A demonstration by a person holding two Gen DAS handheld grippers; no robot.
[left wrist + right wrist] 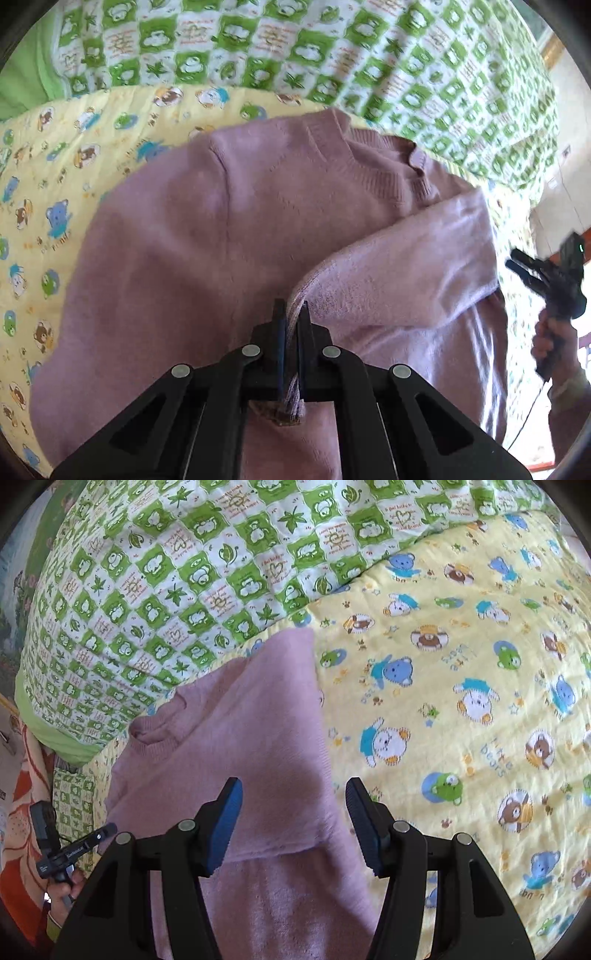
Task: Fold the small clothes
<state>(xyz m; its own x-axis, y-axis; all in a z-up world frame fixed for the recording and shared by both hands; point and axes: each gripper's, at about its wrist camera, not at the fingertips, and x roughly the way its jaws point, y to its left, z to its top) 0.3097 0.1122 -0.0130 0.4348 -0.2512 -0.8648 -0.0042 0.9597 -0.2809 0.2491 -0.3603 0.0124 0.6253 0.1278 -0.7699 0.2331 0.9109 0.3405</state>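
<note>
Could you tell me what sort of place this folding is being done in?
Most likely a bedroom at home: the pink knitted sweater lies on a yellow bear-print bedsheet, with a green-and-white checked quilt bunched behind it. A painted wall picture seems to show at the edge.

Yellow bear-print sheet (461, 672) over bed; green-checked quilt (177, 576) behind; daylight; orange floral fabric (22, 834) beside.

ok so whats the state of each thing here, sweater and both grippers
pink sweater: lying on the yellow bear-print sheet, one sleeve folded across its body
left gripper: jaws shut on the sleeve's cuff
right gripper: jaws open over the sweater's edge, gripping nothing
</note>
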